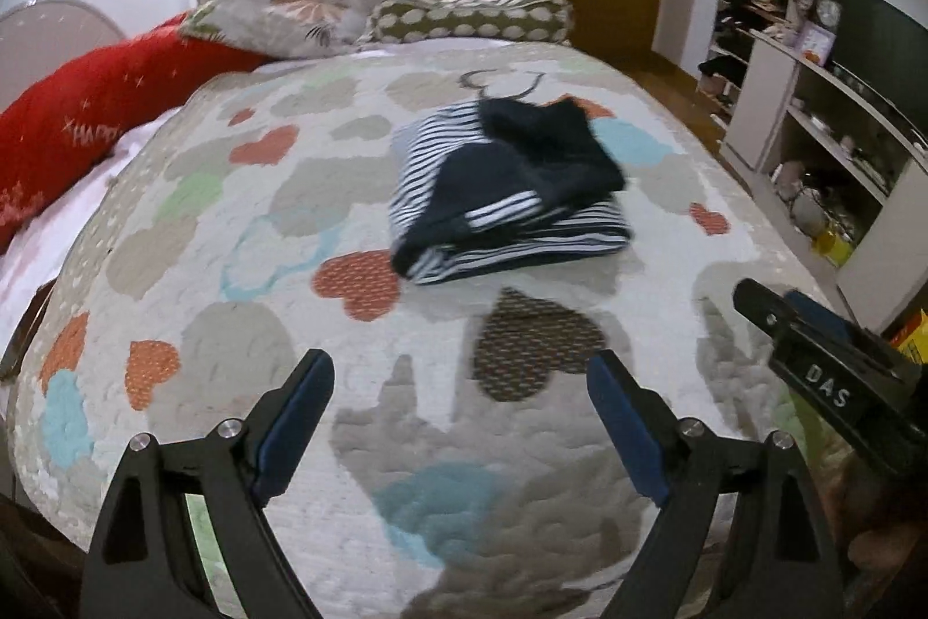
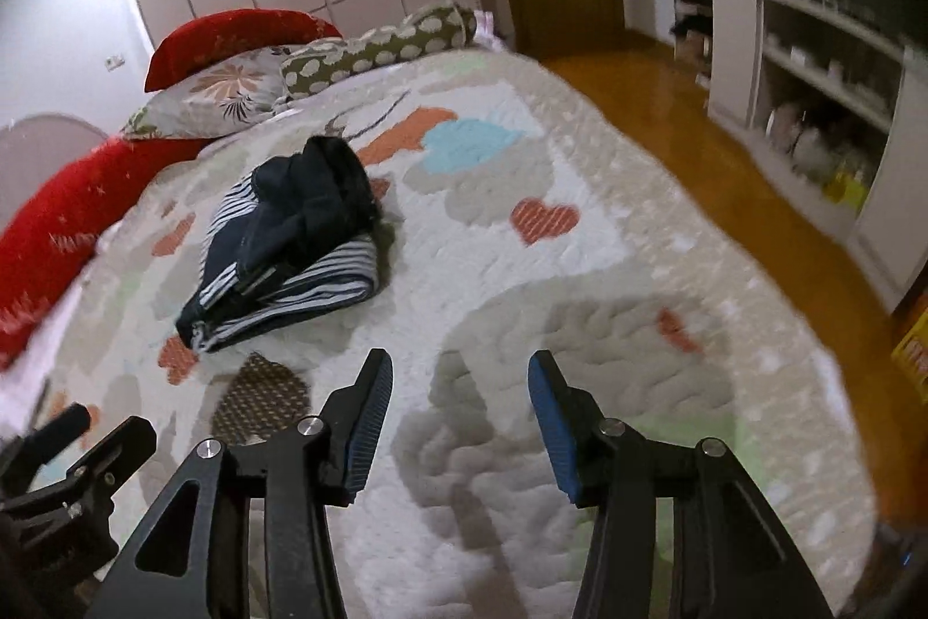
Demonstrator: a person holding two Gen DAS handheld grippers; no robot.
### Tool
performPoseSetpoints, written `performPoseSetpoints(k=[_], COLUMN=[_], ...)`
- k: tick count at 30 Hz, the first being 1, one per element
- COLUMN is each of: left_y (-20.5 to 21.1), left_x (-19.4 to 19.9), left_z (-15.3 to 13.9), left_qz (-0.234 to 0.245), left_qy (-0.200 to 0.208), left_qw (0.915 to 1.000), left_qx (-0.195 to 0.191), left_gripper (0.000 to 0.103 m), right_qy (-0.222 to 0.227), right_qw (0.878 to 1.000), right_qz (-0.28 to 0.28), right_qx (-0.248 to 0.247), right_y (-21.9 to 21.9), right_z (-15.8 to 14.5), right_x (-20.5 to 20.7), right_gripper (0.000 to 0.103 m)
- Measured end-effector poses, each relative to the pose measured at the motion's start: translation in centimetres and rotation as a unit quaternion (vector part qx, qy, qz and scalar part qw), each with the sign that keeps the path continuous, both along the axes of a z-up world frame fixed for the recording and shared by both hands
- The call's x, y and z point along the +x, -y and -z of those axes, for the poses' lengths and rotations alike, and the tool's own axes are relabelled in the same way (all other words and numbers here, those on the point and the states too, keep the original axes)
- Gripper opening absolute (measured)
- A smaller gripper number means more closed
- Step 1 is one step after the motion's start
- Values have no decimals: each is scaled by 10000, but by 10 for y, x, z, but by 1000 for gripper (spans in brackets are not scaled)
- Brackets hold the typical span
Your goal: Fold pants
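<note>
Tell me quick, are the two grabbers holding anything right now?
Left gripper: open, holding nothing, over the quilt.
Right gripper: open, holding nothing; the folded pants lie untouched ahead.

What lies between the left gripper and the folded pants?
Only bare quilt separates the left gripper from the folded pants, shown in the left wrist view.

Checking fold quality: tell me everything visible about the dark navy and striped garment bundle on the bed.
The dark navy and white-striped fabric bundle lies folded in a compact, roughly rectangular stack on the quilted heart-patterned bedspread. Soft knit-looking cloth; striped layers at the bottom and the side, solid navy bunched loosely on top, its far end humped and untidy. A short white-striped band shows on the front. Only the bedspread touches it; both grippers are clear of it.
</note>
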State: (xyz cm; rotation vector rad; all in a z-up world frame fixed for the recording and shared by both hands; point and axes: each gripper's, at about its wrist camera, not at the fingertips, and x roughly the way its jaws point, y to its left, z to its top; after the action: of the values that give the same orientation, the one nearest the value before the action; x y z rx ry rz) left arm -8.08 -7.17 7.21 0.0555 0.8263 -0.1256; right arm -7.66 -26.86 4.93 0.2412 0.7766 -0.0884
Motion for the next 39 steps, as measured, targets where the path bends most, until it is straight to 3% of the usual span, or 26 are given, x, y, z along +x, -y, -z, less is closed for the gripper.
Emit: performPoseSetpoints(k=[7,21,32,39], left_y=[14,4,-8,0], left_x=[-5,11,74,100], left_z=[2,24,47,58], left_qz=[135,106,-265,-322], left_qy=[17,-653,-1208,-1202], left_qw=[9999,9972,9876,9890], left_qx=[59,-362,-971,-795], left_gripper=[88,88,88,90], right_qy=[220,-1,-44,-31], right_qw=[9997,10000,10000,9998], right_qz=[25,-14,13,110], right_qx=[55,51,-76,-168], right_y=[12,4,2,11], right_z=[-3,13,19,21], right_x=[-12,-5,14,38], right_gripper=[57,57,58,59])
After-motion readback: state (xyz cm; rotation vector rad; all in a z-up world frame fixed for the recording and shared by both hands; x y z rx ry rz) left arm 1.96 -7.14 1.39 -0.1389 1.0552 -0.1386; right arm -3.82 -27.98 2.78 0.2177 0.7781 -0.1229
